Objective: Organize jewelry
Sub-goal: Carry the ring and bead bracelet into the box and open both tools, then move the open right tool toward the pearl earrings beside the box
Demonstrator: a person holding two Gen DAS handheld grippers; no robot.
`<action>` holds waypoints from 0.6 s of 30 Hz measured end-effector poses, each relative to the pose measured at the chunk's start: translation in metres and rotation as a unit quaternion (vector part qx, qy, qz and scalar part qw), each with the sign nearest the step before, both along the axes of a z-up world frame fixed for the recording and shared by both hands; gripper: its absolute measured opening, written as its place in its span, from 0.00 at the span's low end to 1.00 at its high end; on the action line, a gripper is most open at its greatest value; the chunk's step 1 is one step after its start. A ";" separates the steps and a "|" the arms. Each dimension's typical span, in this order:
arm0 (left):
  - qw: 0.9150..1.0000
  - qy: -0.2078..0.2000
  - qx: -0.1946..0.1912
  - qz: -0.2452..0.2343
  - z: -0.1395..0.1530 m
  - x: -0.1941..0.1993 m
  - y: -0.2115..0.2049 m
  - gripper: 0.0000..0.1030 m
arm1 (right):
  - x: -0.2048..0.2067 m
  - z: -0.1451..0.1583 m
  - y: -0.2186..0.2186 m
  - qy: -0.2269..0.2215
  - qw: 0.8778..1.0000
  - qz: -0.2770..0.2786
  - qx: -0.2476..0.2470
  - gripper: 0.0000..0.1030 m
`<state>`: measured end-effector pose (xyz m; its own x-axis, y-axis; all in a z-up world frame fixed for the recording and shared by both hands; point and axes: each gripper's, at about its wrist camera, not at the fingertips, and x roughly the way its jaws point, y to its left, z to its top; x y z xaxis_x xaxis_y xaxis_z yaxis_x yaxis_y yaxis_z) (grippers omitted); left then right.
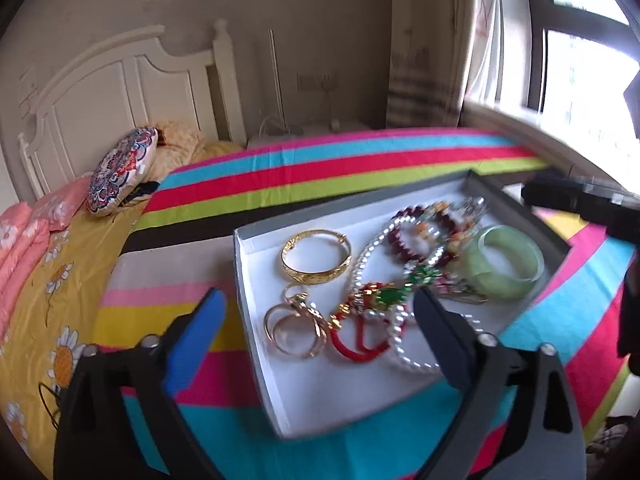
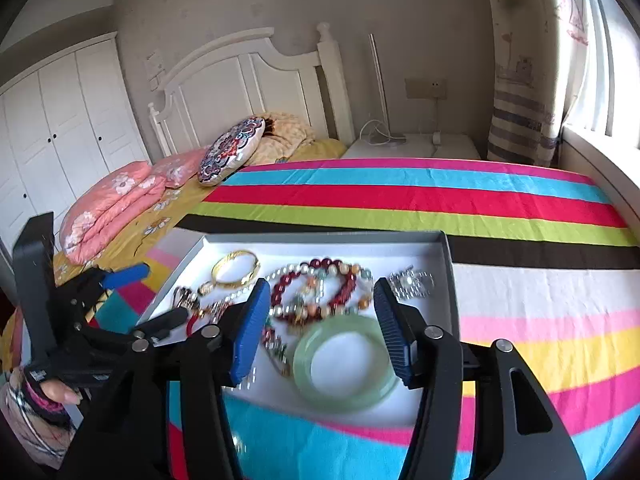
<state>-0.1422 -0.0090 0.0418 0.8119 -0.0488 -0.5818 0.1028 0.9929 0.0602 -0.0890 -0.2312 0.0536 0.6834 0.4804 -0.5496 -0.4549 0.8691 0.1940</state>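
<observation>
On the striped bedspread [image 2: 440, 196], a shallow grey tray [image 2: 447, 264] of tangled jewelry, left tool [image 1: 320, 320] wide open and empty above gold rings [image 1: 294, 328], right tool [image 2: 320, 320] half open, empty, over the pale green jade bangle [image 2: 346, 364]: picking-out stage, next probably lowering and closing on one piece.

Glossy gold metal bangle [image 1: 316, 255]; translucent jade-like bangle [image 2: 347, 364].

Bracelets [image 2: 316, 292] lie in a tray [image 2: 448, 264] on the bed [image 2: 520, 304].
</observation>
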 end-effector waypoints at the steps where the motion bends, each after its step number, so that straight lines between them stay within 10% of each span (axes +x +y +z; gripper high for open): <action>1: 1.000 -0.008 -0.011 0.000 0.001 -0.008 0.001 0.95 | -0.006 -0.001 -0.002 -0.001 1.000 0.003 -0.002 0.52; 18: 0.985 -0.039 -0.169 -0.015 -0.006 -0.044 0.040 0.97 | -0.089 -0.045 0.014 -0.005 0.989 0.084 -0.124 0.53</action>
